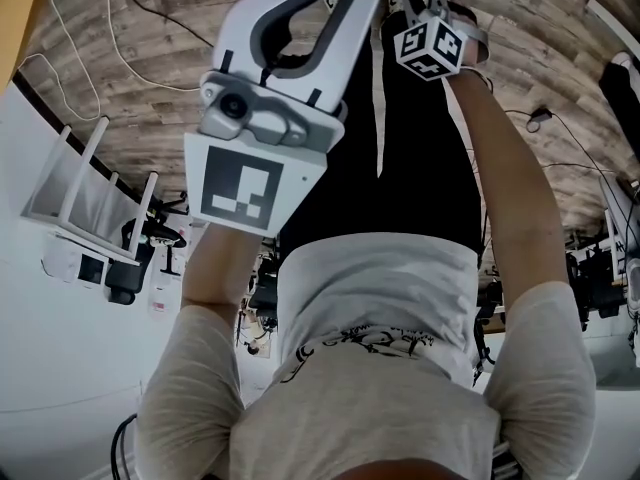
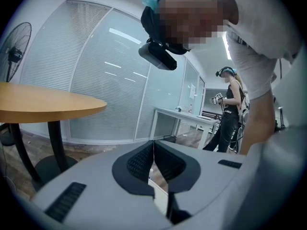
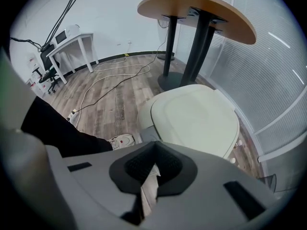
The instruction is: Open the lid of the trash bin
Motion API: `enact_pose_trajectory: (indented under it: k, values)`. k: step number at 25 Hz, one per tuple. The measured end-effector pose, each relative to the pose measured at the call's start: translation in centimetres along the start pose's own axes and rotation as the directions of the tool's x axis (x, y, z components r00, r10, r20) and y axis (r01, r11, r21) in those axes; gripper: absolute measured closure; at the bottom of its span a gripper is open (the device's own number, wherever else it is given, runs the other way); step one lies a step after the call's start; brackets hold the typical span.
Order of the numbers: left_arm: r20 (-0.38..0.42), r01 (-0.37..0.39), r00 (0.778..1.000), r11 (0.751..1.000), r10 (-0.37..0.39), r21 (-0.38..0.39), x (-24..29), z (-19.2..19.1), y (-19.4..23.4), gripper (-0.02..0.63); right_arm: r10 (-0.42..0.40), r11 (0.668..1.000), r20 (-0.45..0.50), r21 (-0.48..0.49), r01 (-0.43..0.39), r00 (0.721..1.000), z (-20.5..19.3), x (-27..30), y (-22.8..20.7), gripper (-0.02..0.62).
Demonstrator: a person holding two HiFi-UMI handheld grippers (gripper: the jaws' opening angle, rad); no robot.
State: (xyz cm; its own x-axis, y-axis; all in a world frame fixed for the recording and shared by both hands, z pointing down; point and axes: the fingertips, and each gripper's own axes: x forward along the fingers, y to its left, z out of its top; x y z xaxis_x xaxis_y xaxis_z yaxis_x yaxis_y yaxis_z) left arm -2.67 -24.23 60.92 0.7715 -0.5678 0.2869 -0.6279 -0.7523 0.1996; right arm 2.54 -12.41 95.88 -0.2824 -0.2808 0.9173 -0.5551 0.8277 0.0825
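Two hand-held grippers, both empty w/ jaws pressed together: left hand-held gripper (image 2: pixel 153 150) pads meet in a thin line, nothing btwn them; right hand-held gripper (image 3: pixel 154 161) same. Step in hand, as I read it: the approach. No contact w/ the trash bin (image 3: pixel 144 114), and its lid (image 3: pixel 196 114) lies flat & shut. Bin stands on the wood floor (image 3: pixel 105 99) just beside the foot of the round desk (image 3: pixel 196 8), ahead of & below the right jaws, well apart from them. Next move prob calls for the right one to come down to the lid's edge, either jaws parted to pinch the rim or shut tips hooked under to lift; can't tell where a lip or pedal sits. Views: only the right gripper view shows the bin. Left gripper view points up & away: desk top from the side, glass partition (image 2: pixel 96 80), a 2nd person (image 2: pixel 228 111) far off. Head view gives just the wearer's torso (image 1: pixel 370 368), arms & both tools, no bin
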Motion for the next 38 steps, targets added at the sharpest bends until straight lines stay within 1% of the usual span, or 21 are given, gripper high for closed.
enact_pose_trajectory:
  k: [4, 8, 12, 22, 29, 38]
  values:
    - [0.0, 0.006, 1.0, 1.0, -0.006, 0.002, -0.1, 0.1, -0.2, 0.586, 0.006, 1.0, -0.026, -0.008, -0.006, 1.0, -0.1, 0.2, 0.3, 0.588]
    - [-0.007, 0.007, 1.0, 1.0, -0.007, 0.004, 0.0, -0.2, -0.1, 0.586, -0.001, 0.999, -0.072, -0.045, -0.003, 0.997, -0.2, 0.5, 0.6, 0.589]
    - [-0.007, -0.002, 1.0, 1.0, 0.002, 0.006, -0.1, 0.0, 0.2, 0.586, -0.01, 0.999, -0.076, -0.034, 0.008, 0.997, 0.0, 0.3, 0.6, 0.589]
    - [-0.012, -0.008, 1.0, 1.0, 0.009, 0.015, 0.1, 0.5, -0.1, 0.586, -0.05, 0.999, -0.007, -0.017, 0.049, 0.999, 0.7, -1.8, -0.9, 0.588]
    - [0.004, -0.017, 1.0, 1.0, 0.017, 0.021, -0.1, 2.4, -0.1, 0.586, -0.082, 0.996, 0.035, 0.032, 0.081, 0.996, 2.4, -4.5, -3.1, 0.588]
    - [0.022, -0.024, 0.999, 0.999, 0.023, 0.038, -0.2, 5.1, -0.8, 0.586, -0.131, 0.984, 0.1, 0.13, 0.118, 0.986, 4.4, -9.1, -6.3, 0.588]
